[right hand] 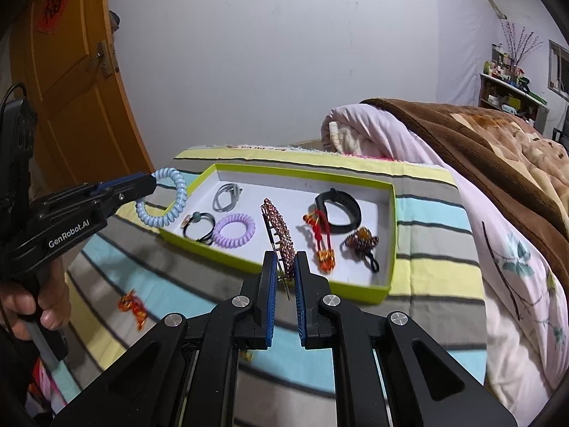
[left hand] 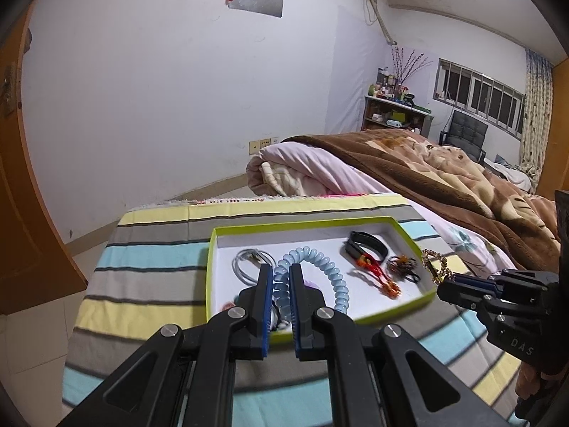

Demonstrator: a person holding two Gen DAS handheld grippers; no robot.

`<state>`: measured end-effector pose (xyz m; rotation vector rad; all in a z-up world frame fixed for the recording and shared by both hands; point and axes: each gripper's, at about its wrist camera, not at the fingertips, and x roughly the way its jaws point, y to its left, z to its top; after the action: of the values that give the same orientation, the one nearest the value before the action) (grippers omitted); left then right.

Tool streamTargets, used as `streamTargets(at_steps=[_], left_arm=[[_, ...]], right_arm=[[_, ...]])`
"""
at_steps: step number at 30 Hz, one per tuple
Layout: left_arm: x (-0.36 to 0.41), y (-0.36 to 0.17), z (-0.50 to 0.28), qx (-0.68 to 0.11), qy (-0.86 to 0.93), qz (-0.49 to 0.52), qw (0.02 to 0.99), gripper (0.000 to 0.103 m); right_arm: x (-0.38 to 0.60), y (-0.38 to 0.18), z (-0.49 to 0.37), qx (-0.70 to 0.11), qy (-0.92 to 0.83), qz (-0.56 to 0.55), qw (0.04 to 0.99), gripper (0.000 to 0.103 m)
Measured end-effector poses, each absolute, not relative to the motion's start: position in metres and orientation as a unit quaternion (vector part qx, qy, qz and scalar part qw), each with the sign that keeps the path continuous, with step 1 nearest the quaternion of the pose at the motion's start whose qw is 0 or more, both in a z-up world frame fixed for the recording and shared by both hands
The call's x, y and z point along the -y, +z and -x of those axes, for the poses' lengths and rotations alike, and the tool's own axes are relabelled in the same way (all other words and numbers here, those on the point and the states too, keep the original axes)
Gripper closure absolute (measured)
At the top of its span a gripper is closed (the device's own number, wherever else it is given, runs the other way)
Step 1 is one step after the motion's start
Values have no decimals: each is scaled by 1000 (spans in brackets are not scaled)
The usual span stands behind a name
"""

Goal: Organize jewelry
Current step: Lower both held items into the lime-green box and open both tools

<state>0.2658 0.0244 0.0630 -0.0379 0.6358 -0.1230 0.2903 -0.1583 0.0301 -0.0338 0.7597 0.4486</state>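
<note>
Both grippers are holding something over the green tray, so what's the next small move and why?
Probably lower the left gripper and release the blue coil hair tie into the tray, beside the purple coil tie. It hangs over the tray's near-left corner, and the right gripper holds the hair comb.

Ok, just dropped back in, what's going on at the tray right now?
A person is sorting jewelry with two handheld grippers. The left gripper is shut on a light blue spiral hair tie, held at the left end of the green-rimmed tray. The right gripper is shut on a beaded hair clip above the tray's near edge. An orange beaded piece lies outside on the striped cloth.
</note>
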Motion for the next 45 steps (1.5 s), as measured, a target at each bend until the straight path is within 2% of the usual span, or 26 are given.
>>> streamTargets(at_steps=[16, 32, 37, 45], left_arm=[[-39, 13, -333, -375, -36, 10, 926, 94], [-42, -8, -352, -409, -45, 24, 911, 94], [-44, -6, -350, -405, -44, 32, 913, 94], [-47, 7, -329, -389, -44, 40, 919, 94]], right_arm=[[130, -6, -359, -417, 209, 24, 884, 93], [121, -32, -383, -454, 199, 26, 868, 93], [121, -31, -382, -449, 198, 28, 871, 83], [128, -17, -362, -433, 205, 22, 877, 82]])
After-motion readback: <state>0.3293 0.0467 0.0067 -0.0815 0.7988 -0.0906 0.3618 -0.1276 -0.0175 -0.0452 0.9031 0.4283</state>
